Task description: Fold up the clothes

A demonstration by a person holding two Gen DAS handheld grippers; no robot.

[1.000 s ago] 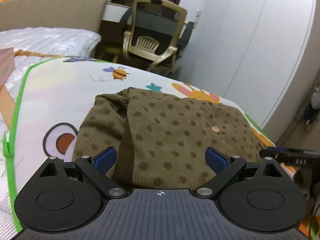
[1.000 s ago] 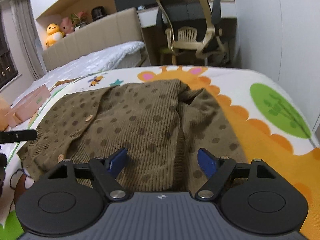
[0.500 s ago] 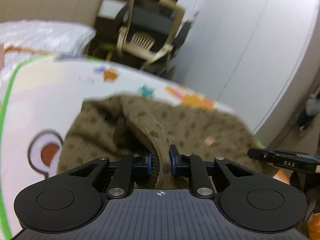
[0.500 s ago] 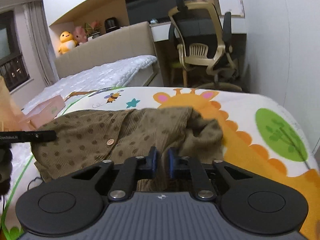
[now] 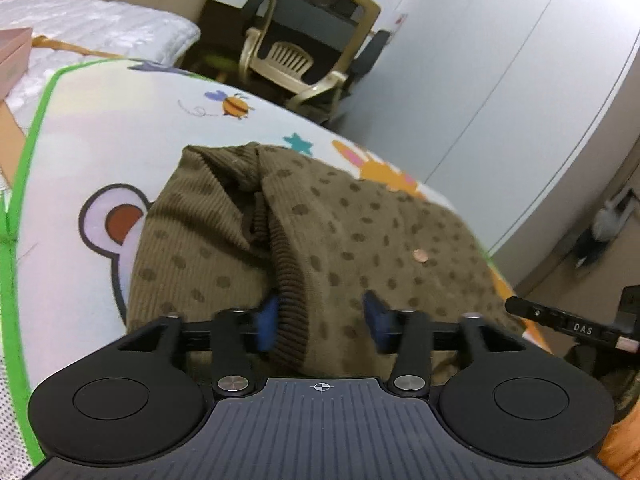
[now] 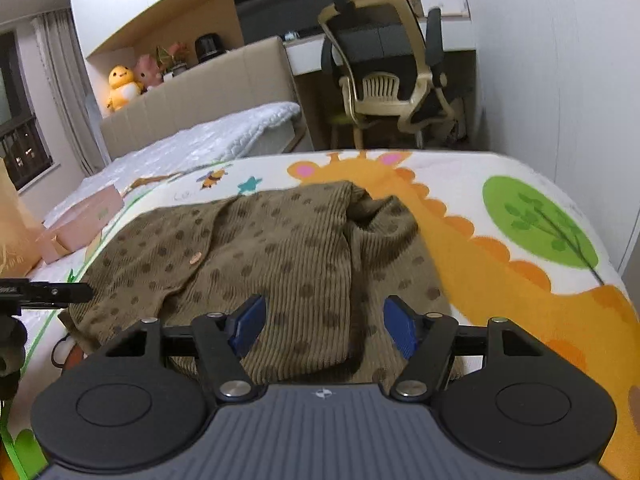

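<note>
Brown dotted cardigan point(image 6: 280, 248) lies under the spread left gripper point(image 5: 322, 320) and right gripper point(image 6: 324, 328).

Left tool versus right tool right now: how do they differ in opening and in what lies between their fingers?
Opening: the left tool is parted less widely than the right tool.
Between the fingers: the left tool straddles the cardigan's dark ribbed hem, which rises between its fingers; the right tool sits over flat dotted fabric and a fold line.
Shared: both are open, gripping nothing, low over the same brown dotted cardigan.
</note>
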